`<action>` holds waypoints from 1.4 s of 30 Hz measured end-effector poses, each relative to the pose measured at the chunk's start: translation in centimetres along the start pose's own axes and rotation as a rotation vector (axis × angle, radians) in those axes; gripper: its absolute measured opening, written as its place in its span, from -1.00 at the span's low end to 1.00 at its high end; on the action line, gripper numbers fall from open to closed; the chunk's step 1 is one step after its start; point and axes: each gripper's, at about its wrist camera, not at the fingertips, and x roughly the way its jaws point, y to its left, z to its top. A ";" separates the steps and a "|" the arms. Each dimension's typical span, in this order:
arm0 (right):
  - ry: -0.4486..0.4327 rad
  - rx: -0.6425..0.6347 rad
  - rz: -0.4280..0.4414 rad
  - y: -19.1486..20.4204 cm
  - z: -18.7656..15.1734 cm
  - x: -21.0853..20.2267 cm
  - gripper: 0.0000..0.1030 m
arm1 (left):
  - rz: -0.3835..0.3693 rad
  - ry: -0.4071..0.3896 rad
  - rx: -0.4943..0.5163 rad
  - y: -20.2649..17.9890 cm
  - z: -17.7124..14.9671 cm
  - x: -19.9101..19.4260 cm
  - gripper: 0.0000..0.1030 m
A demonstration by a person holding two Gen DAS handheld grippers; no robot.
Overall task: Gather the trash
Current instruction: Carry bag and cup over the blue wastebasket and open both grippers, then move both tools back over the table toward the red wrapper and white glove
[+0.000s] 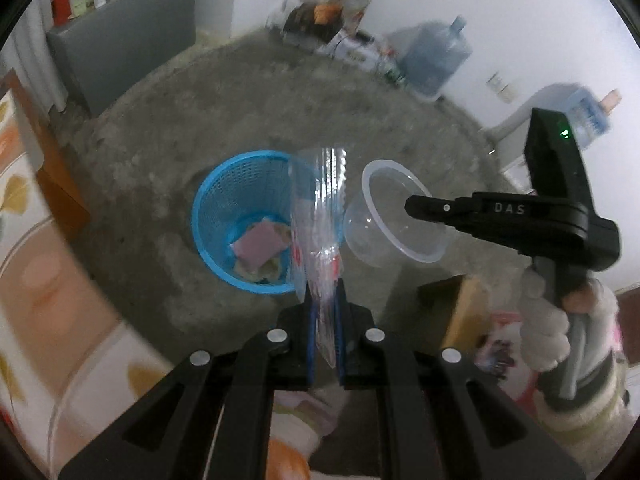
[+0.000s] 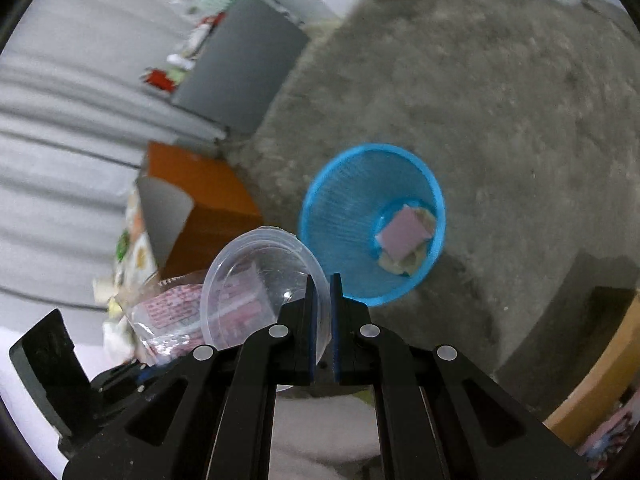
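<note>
Blue basket (image 2: 372,220) on the floor already holds a pink pad (image 2: 404,236) and some crumpled scraps. Two items left, both in the air near its rim. Your left gripper (image 1: 324,316) has its fingers pinching a clear plastic wrapper (image 1: 320,216), long axis upright, hanging over the basket's near edge. Your right gripper (image 2: 324,320) has its fingers pinching the rim of a clear plastic cup (image 2: 260,280), mouth tilted sideways, beside the basket. Neither is released yet.

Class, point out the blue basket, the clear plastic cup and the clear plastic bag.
blue basket (image 2: 320,200), right wrist view, inner wall.
clear plastic cup (image 1: 376,184), left wrist view, rim.
clear plastic bag (image 1: 320,208), left wrist view, middle.
</note>
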 end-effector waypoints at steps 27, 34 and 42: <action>-0.226 -0.159 -0.116 -0.9 -3.1 -1.3 0.18 | 0.015 -0.132 -0.080 2.9 0.8 -0.5 0.20; -0.379 -0.323 -0.118 4.1 -8.3 -5.5 0.51 | -0.007 -0.253 -0.043 2.8 -2.9 -8.3 0.27; -0.557 -0.546 -0.126 10.7 -12.7 -10.0 0.84 | 0.017 -0.472 -0.040 3.4 -9.4 -18.5 0.38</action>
